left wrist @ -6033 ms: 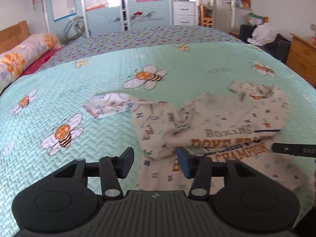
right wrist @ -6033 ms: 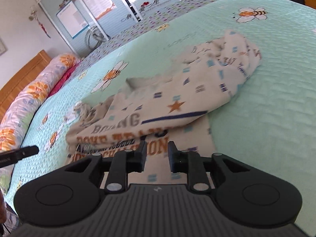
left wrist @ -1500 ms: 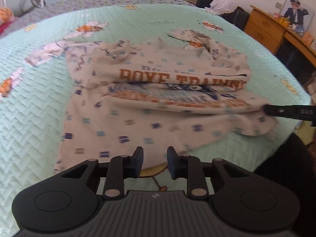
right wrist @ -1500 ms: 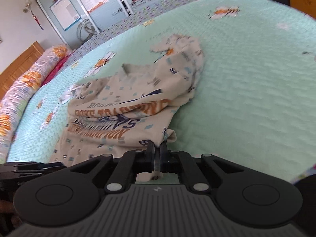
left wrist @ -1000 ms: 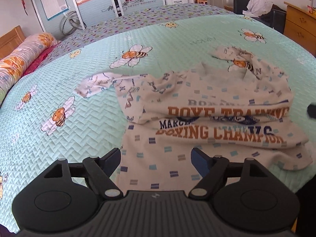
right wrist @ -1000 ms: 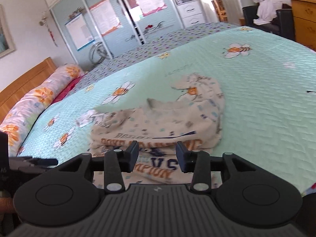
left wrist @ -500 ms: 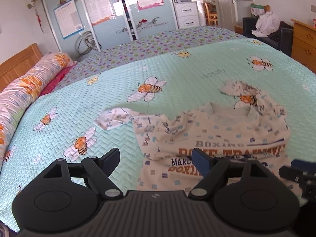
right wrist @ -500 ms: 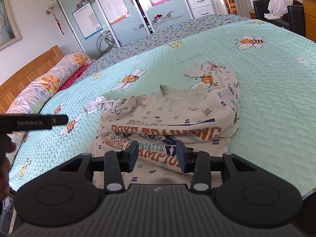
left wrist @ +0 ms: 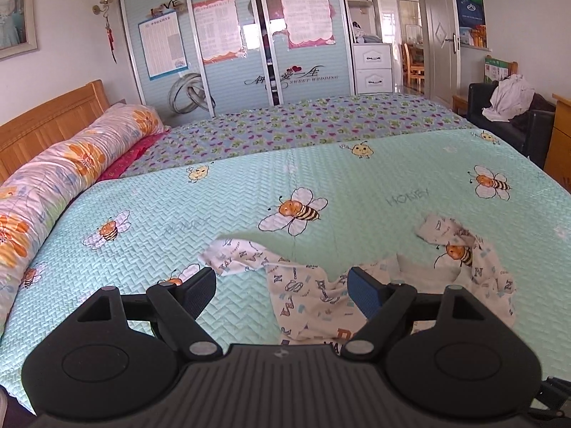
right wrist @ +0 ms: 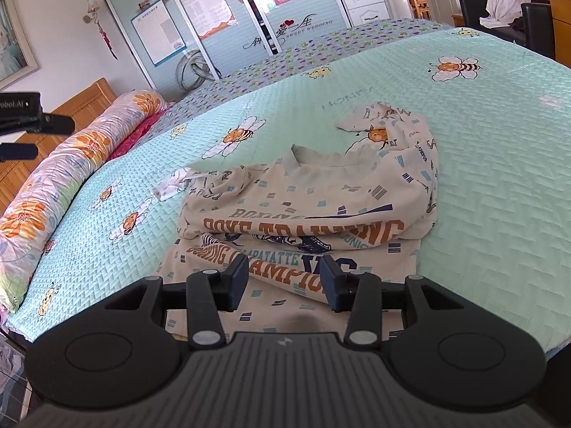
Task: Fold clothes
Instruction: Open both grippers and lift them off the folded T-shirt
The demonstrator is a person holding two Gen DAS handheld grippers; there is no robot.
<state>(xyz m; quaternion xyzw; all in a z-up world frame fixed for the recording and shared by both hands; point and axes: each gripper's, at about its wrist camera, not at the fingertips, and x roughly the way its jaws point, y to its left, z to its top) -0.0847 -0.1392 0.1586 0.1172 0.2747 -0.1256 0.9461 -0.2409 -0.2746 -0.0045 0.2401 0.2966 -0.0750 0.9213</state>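
Observation:
A beige printed sweatshirt (right wrist: 314, 192) lies on the bed, its lower part folded up so the orange lettering is doubled. One sleeve (right wrist: 171, 183) trails left and the other (right wrist: 392, 125) is bunched at the far right. My right gripper (right wrist: 283, 276) hovers over the near hem; its jaws are opening with nothing between them. My left gripper (left wrist: 280, 283) is open wide and held high above the sweatshirt (left wrist: 310, 296), holding nothing. It also shows as the left gripper (right wrist: 21, 114) at the left edge of the right wrist view.
The mint bee-print bedspread (right wrist: 499, 178) covers the bed. A long floral pillow (left wrist: 64, 174) lies along the wooden headboard (left wrist: 46, 121) at left. A wardrobe (left wrist: 232, 53) stands behind the bed. A black chair with clothes (left wrist: 506, 114) and a wooden dresser (left wrist: 560, 142) are at right.
My left gripper has risen, so the sweatshirt sits lower in its view and more of the room shows. The right gripper's jaws have spread a little wider.

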